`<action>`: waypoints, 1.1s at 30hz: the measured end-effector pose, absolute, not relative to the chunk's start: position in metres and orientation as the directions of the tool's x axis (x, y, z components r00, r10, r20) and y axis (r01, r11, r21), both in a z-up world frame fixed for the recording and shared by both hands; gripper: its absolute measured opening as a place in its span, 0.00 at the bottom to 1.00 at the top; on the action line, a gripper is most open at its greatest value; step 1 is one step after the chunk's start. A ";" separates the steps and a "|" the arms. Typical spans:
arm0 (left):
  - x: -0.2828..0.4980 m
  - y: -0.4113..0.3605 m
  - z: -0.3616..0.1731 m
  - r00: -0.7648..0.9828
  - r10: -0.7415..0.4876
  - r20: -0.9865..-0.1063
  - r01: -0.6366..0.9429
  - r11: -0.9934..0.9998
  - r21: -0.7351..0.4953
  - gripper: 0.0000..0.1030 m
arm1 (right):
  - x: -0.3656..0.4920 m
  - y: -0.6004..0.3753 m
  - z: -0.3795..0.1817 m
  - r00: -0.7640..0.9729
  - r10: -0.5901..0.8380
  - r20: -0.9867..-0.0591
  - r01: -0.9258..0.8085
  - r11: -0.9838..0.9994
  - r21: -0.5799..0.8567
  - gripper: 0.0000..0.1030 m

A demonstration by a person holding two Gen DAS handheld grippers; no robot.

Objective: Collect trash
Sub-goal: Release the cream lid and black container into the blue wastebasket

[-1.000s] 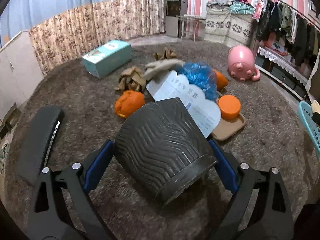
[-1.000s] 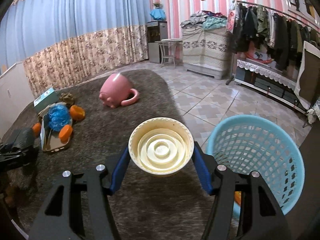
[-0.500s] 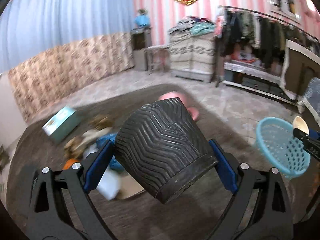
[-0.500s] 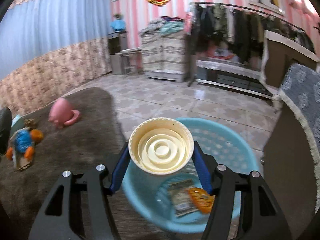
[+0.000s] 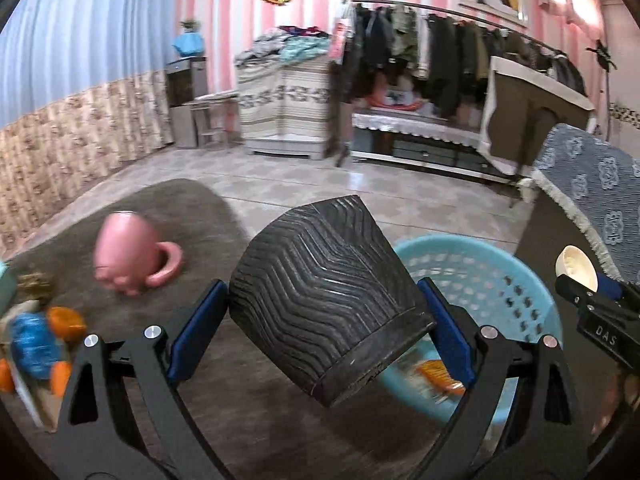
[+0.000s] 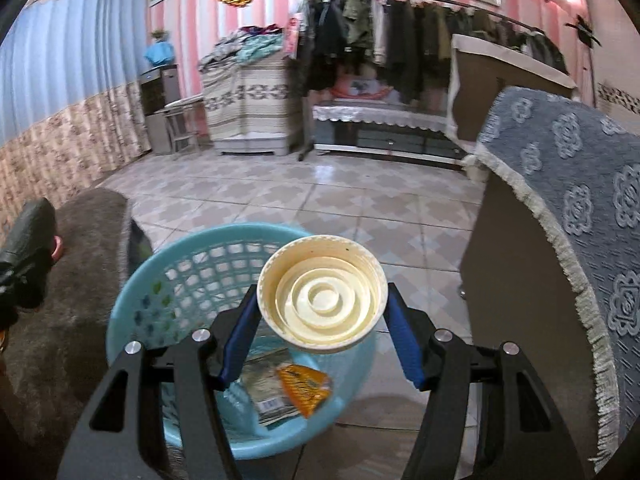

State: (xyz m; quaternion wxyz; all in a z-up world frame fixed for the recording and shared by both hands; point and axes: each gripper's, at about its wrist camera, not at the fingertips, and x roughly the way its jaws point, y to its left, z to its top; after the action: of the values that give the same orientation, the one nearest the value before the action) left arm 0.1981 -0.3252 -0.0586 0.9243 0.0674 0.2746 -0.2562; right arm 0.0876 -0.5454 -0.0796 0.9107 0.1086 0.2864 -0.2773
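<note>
The left gripper (image 5: 320,320) is clamping a black ribbed pot (image 5: 324,292) while the right gripper (image 6: 322,322) is gripping a cream lid (image 6: 322,310) above the blue basket (image 6: 136,300).

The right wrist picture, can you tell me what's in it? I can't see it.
The right gripper holds a round cream lid between its jaws, above a light blue basket on the tiled floor. Some wrappers already lie inside the basket, and a gray rug is on the left.

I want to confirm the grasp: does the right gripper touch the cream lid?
Touching. In the right wrist view, the right gripper has both blue pads pressed against the rim of the cream lid.
</note>
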 end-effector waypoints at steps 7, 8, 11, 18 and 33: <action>0.197 -0.388 -0.080 0.667 -0.489 -0.563 0.589 0.808 -0.004 0.89 | 0.082 -0.562 -0.088 0.662 -0.450 -0.600 0.599 0.798 0.063 0.59; 0.197 -0.394 -0.082 0.662 -0.493 -0.565 0.599 0.801 0.002 0.89 | 0.082 -0.564 -0.088 0.662 -0.450 -0.599 0.599 0.798 0.062 0.59; 0.201 -0.406 -0.084 0.657 -0.493 -0.570 0.612 0.790 0.023 0.90 | 0.082 -0.566 -0.089 0.661 -0.451 -0.600 0.601 0.797 0.062 0.59; 0.218 -0.388 -0.075 0.669 -0.465 -0.579 0.565 0.825 -0.009 0.95 | 0.083 -0.562 -0.091 0.672 -0.434 -0.600 0.589 0.805 0.077 0.59; 0.189 -0.270 -0.031 0.828 -0.285 -0.483 0.341 0.939 0.031 0.95 | 0.117 -0.523 -0.094 0.712 -0.358 -0.604 0.519 0.847 0.110 0.64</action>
State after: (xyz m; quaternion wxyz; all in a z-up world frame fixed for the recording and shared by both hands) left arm 0.1891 -0.2695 -0.0309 0.9543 0.0579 0.2430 -0.1641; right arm 0.1168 -0.5234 -0.0939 0.9149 0.1371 0.2942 -0.2398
